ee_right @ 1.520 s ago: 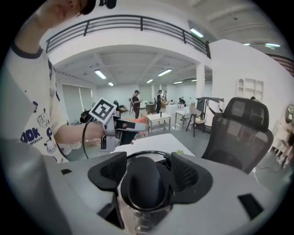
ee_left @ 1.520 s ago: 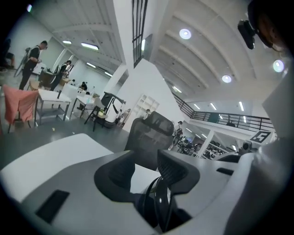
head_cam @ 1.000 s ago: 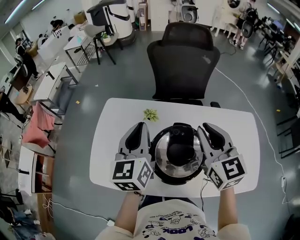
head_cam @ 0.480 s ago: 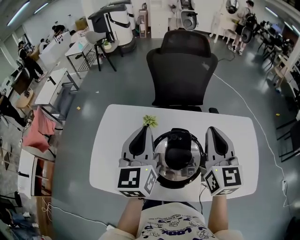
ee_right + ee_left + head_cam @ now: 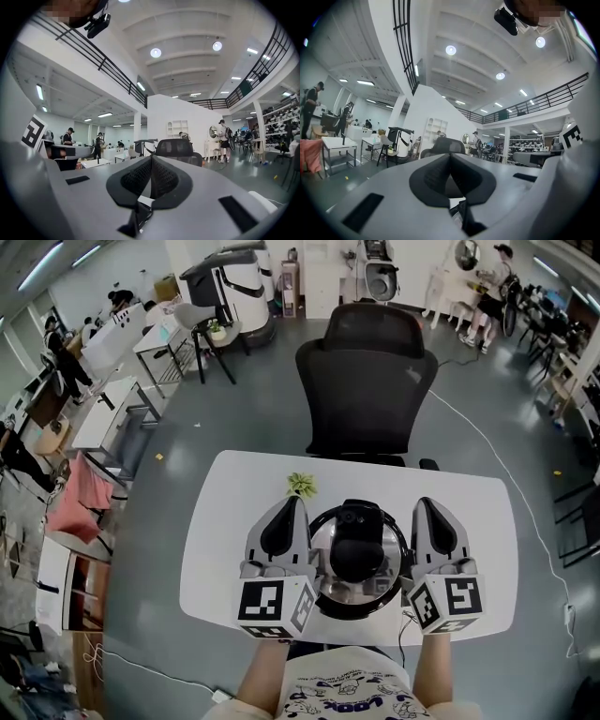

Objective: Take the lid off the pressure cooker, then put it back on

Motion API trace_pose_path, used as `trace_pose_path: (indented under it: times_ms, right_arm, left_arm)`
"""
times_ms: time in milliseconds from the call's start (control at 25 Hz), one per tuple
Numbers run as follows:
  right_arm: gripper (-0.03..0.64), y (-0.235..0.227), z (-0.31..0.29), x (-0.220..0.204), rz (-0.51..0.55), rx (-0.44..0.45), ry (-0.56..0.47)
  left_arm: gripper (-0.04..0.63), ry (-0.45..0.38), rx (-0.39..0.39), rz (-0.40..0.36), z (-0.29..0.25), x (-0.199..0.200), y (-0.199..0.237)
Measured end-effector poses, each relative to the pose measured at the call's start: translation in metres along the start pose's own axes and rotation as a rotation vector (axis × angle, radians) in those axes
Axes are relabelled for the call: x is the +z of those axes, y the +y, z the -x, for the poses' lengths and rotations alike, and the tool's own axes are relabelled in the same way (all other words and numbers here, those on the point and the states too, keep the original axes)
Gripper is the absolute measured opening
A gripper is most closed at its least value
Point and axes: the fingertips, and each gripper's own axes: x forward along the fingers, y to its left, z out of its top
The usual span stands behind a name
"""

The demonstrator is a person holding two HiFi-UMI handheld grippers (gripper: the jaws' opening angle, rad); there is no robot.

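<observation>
The pressure cooker (image 5: 356,557) stands on the white table (image 5: 225,531) near its front edge, its shiny lid with a black handle (image 5: 357,542) seated on the pot. My left gripper (image 5: 298,503) hovers beside the cooker's left side, jaws shut and empty. On the cooker's right side my right gripper (image 5: 424,505) is also shut, with nothing in it. Both point level, away from me. In the left gripper view the dark pads (image 5: 440,176) meet; in the right gripper view the ribbed pads (image 5: 140,177) meet too.
A black office chair (image 5: 366,381) stands behind the table. A small green plant (image 5: 301,485) lies on the table just beyond my left gripper. A power cord (image 5: 405,617) hangs off the front edge. Desks and people are far off at the left and back.
Both grippers have straightened so they point parallel on either side of the cooker, and their jaws have closed. The lid has stayed on the pot.
</observation>
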Motion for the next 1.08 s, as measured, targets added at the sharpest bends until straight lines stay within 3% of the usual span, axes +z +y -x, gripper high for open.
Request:
trace_pose_path:
  times_ms: [1080]
  right_arm:
    - [0.009,0.004,0.011,0.002,0.0,-0.004,0.014]
  left_arm:
    - [0.014,-0.011,-0.015,0.009,0.011,0.005,-0.008]
